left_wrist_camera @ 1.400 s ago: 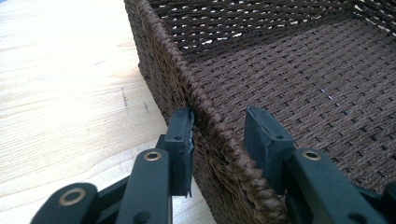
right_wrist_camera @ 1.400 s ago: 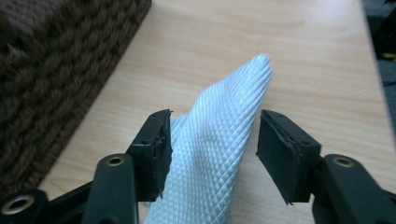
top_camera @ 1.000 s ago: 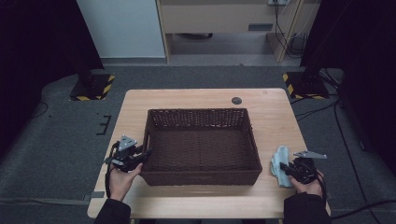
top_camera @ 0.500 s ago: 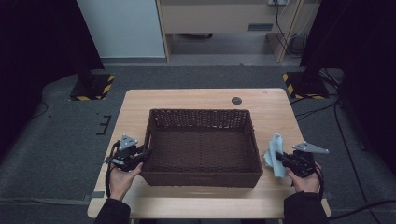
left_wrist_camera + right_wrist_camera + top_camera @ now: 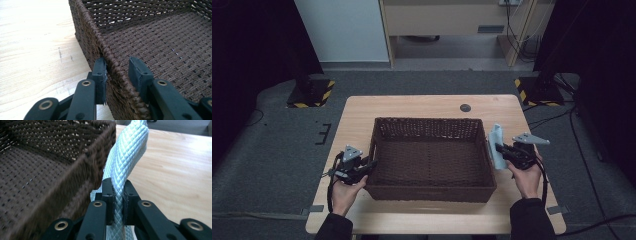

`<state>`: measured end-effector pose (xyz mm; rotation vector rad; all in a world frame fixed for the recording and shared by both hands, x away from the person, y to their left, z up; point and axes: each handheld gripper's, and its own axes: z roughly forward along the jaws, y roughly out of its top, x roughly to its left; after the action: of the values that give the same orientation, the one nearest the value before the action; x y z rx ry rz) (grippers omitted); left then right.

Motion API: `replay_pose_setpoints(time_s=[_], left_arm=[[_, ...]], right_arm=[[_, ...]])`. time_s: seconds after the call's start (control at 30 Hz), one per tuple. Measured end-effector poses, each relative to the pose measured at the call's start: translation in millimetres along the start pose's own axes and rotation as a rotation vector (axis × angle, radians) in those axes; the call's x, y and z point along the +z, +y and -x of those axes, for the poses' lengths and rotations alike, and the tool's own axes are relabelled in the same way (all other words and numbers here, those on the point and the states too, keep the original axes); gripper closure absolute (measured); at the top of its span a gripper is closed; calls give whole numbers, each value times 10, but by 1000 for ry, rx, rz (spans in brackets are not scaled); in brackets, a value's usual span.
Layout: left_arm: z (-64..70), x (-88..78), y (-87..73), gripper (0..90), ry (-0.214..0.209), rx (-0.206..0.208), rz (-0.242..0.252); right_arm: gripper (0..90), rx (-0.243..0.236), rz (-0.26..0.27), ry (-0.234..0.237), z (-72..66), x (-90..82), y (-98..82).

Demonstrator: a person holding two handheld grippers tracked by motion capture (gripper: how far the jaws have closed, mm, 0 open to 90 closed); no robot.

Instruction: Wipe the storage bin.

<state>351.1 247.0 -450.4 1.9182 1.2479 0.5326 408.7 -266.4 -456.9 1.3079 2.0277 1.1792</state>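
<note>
Dim room, grey floor; pale wooden counter (image 5: 362,125) carrying a dark woven basket (image 5: 430,186). Left gripper (image 5: 117,72) spread, jaws straddling the basket's near side wall, one jaw outside and one inside, outer jaw against the weave, inner jaw apart from it. Right gripper (image 5: 117,195) pressed together on a pale blue quilted cloth (image 5: 127,155), held upright just beside the basket's wall, outside it, on the gripper's left.

Progress, as judged: cloth picked up and raised to rim height; basket steadied but not clamped; cloth not yet over the rim; basket interior bare. Left to do: carry across the wall, lower, release.

High view: both hands at opposite ends of the basket, cloth (image 5: 497,147) standing ahead of the right gripper (image 5: 502,152), left gripper (image 5: 369,166) at the opposite wall; small dark disc (image 5: 465,107) far beyond both. Left gripper view: exact straddle of the rim, unreadable from above. Right gripper view: diamond quilting and the pinch on a folded edge, plus the cloth's closeness to the wall.
</note>
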Motion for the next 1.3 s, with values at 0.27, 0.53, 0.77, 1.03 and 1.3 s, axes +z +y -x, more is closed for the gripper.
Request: replay_pose_setpoints(time_s=[0.27,0.53,0.77,1.03,1.3], left_arm=[[4,13,6,673,1,3,1],[3,15,4,671,-1,-1,5],[-3,14,1,669,-4,-3,6],[-2,15,1,669,-2,-6,6],[5,15,5,674,4,-4,3]], right_arm=[[837,-9,0,0,38,262,134],[843,-28,-11,63,38,388,123],[844,-19,-141,80,54,559,-56],[844,21,-214,83,119,693,-166],[846,-18,98,110,127,305,171]])
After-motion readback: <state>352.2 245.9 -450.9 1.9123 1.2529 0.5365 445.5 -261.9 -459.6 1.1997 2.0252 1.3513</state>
